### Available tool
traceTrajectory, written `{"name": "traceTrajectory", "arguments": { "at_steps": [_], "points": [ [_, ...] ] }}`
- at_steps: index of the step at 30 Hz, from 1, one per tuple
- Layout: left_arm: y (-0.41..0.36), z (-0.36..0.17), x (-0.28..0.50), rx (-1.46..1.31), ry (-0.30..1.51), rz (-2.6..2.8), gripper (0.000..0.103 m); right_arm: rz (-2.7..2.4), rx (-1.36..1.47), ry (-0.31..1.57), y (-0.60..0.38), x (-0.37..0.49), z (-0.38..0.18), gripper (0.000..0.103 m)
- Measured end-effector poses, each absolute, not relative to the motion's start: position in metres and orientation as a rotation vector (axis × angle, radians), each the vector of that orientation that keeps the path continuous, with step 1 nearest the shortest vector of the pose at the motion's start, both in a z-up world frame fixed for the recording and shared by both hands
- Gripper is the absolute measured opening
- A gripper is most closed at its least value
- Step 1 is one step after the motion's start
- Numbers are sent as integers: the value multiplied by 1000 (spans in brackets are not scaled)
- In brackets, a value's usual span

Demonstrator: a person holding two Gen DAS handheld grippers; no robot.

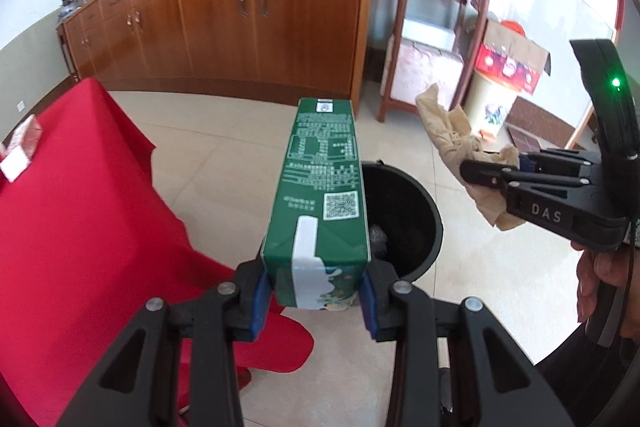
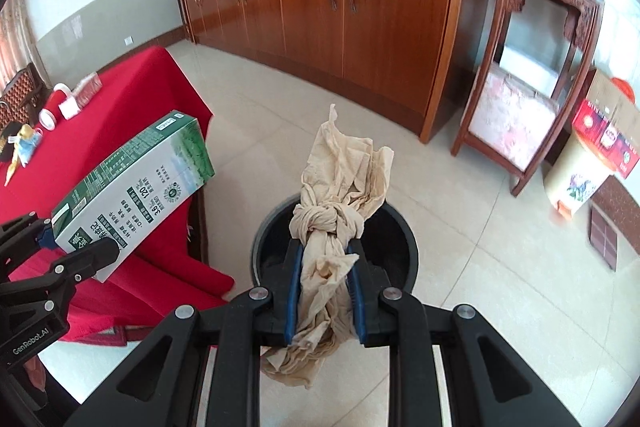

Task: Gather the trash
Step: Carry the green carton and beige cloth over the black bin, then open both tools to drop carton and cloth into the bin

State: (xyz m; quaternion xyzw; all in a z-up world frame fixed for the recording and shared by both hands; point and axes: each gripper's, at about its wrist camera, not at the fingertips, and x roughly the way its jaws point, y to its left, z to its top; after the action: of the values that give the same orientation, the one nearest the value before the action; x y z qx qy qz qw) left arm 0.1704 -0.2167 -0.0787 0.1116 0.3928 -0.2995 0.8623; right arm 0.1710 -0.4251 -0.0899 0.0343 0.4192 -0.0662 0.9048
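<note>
My left gripper (image 1: 314, 291) is shut on a green milk carton (image 1: 320, 195), held level above the floor by the black trash bin (image 1: 424, 203). The carton also shows in the right wrist view (image 2: 136, 183), with the left gripper (image 2: 76, 247) at its lower end. My right gripper (image 2: 324, 267) is shut on a crumpled beige paper wad (image 2: 340, 211), held over the open bin (image 2: 404, 247). In the left wrist view the right gripper (image 1: 480, 171) holds the paper (image 1: 448, 131) above and right of the bin.
A table with a red cloth (image 1: 72, 219) stands left of the bin, with a red cup (image 2: 54, 107) and small items on it. A wooden cabinet (image 1: 248, 15), a carved stand (image 1: 436, 27) and boxes (image 1: 508, 63) line the far wall.
</note>
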Motion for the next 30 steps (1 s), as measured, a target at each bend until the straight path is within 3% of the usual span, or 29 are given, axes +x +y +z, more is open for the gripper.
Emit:
{"name": "traceTrajectory", "arguments": {
  "at_steps": [21, 22, 23, 24, 25, 30],
  "points": [
    [-285, -162, 215, 329, 997, -665, 42, 47, -43, 1121, -478, 233, -207, 25],
    [-286, -164, 217, 328, 989, -644, 47, 57, -53, 1130, -480, 237, -213, 30],
    [-287, -165, 218, 340, 979, -612, 71, 54, -55, 1135, -482, 240, -218, 39],
    [-287, -165, 219, 344, 967, -591, 87, 41, -57, 1140, -483, 243, -221, 76],
    [-284, -164, 218, 338, 944, -567, 90, -1, -68, 1132, -487, 246, -224, 102],
    [-273, -163, 219, 317, 942, -519, 91, -160, -45, 1123, -515, 246, -223, 103]
  ]
}}
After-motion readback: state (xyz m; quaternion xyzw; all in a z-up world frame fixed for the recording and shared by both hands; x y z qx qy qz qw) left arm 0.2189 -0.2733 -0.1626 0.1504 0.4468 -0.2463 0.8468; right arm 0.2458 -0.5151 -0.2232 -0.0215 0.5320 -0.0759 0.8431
